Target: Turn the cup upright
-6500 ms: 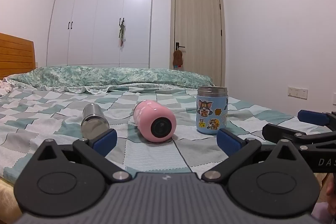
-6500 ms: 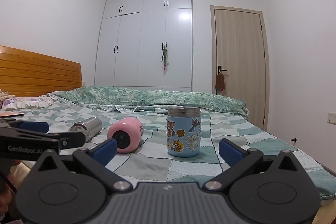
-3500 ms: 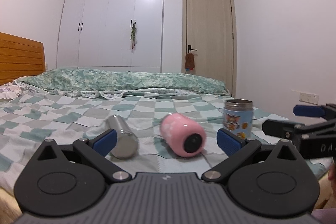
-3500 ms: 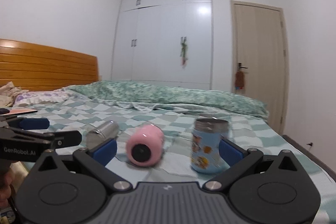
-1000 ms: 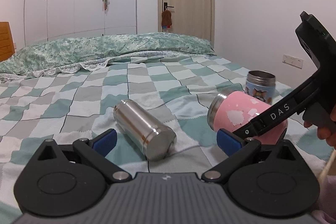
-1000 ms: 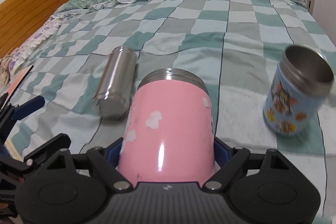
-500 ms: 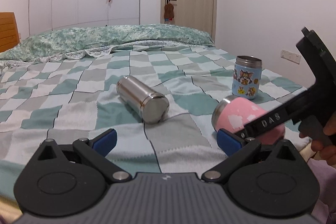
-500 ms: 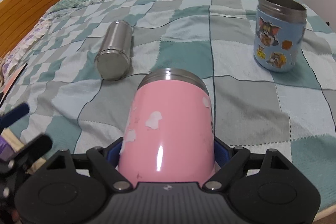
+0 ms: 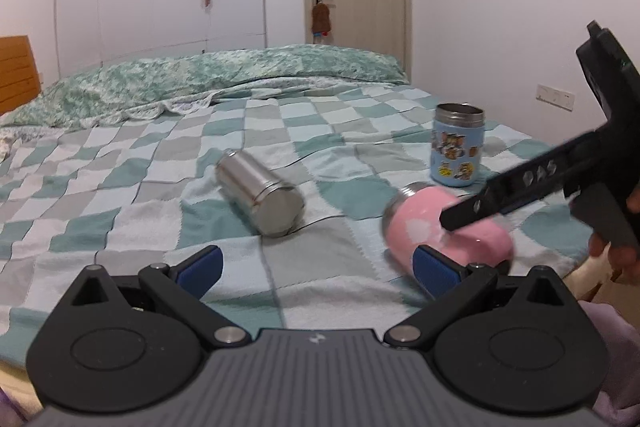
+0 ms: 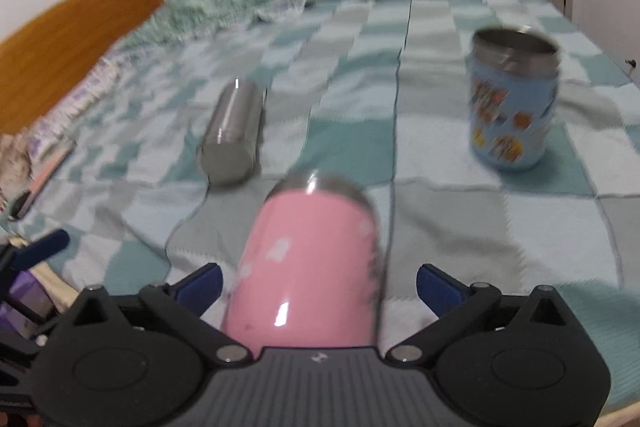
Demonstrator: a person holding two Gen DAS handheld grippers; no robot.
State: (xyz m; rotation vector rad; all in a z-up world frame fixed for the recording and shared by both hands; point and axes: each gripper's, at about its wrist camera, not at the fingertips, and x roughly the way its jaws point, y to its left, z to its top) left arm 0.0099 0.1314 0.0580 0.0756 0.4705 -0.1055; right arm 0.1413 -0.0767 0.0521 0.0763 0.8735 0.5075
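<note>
The pink cup lies on its side on the checked bedspread, steel rim pointing away, between the open blue pads of my right gripper; a gap shows on each side of the cup. In the left wrist view the pink cup lies near the bed's front right edge with the right gripper's finger over it. My left gripper is open and empty above the front of the bed. A steel cup lies on its side in the middle.
A blue cartoon-sticker cup stands upright to the right, also in the right wrist view. The steel cup lies left of the pink one. A wooden headboard and a rumpled green duvet lie beyond.
The right gripper's jaws have opened off the pink cup, which now lies on the bedspread. The right wrist view is blurred by motion. The left gripper shifted slightly.
</note>
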